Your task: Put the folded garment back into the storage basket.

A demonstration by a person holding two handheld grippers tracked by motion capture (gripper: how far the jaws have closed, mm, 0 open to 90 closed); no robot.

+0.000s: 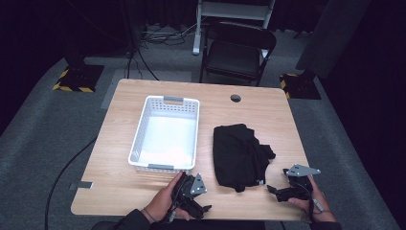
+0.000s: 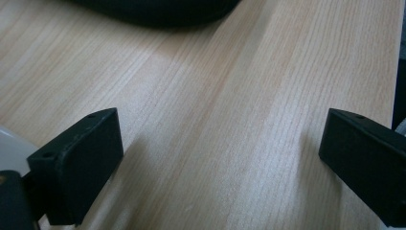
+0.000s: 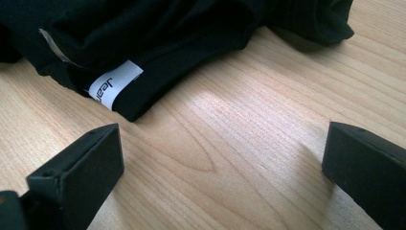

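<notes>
A crumpled black garment (image 1: 239,155) lies on the bench (image 1: 119,182) beside a white basket (image 1: 165,132); the left hand-held gripper (image 2: 218,158) and right hand-held gripper (image 3: 222,163) both gape apart, gripping nothing.

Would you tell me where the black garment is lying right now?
In the high view the black garment lies on the table, right of the white basket, just beyond and between the left gripper and right gripper.

You worked in a studio-like lab: black curtains (image 1: 43,24) upper left, hazard-taped stand bases (image 1: 76,79), floor cables (image 1: 163,36) at top.
</notes>
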